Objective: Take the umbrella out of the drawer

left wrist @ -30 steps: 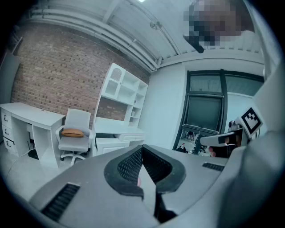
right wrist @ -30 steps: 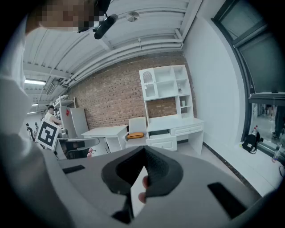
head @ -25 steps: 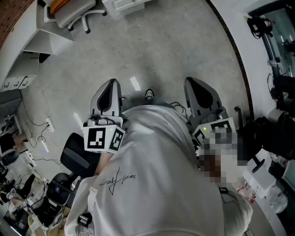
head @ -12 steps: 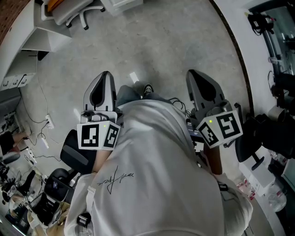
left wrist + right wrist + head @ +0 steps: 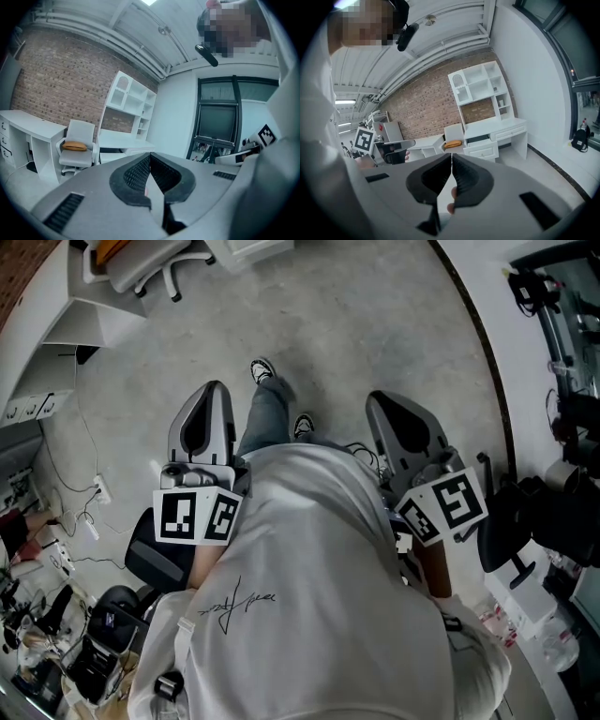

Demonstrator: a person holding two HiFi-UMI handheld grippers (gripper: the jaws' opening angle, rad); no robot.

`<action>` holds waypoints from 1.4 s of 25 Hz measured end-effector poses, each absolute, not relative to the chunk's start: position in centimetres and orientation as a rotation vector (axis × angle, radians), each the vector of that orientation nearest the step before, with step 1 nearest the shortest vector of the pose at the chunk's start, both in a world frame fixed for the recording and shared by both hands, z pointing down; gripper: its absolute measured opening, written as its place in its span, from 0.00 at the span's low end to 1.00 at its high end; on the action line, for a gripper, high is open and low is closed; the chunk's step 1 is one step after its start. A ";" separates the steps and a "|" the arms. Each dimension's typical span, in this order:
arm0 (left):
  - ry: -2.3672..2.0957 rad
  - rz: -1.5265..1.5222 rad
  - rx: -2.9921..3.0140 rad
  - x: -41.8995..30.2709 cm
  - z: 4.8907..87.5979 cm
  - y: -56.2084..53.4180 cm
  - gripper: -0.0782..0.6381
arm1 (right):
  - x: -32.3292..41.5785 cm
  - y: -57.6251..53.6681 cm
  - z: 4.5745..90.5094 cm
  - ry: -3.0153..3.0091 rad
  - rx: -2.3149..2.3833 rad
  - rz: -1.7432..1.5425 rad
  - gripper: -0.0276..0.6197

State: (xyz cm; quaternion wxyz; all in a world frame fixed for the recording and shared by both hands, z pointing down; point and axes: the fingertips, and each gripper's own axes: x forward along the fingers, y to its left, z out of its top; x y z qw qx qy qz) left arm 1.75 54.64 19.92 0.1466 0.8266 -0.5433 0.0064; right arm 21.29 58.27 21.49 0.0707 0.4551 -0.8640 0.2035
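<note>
Grey left gripper (image 5: 150, 157), white desk (image 5: 28, 124), red-brick wall (image 5: 61, 75), orange cushion (image 5: 75, 146).

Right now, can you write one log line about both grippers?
left gripper: jaws shut, empty | right gripper: jaws shut, empty | white desk: drawer looks open | umbrella: not seen

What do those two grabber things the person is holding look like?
The left gripper and right gripper are smooth grey shells with black ribbed pads inside. Each carries a white cube printed with black square markers. The person wears a white shirt with a black scribble.
</note>
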 end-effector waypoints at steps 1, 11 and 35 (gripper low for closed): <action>-1.559 0.020 2.383 1.7 20.0 54.1 0.13 | 21.2 57.8 21.6 -2.594 1.374 0.613 0.08; -1.518 0.018 2.383 1.3 20.8 47.4 0.13 | 20.9 50.6 21.5 -2.547 1.398 0.567 0.08; -1.426 0.046 2.448 -5.9 19.2 26.7 0.13 | 16.1 30.0 20.4 -2.413 1.528 0.603 0.08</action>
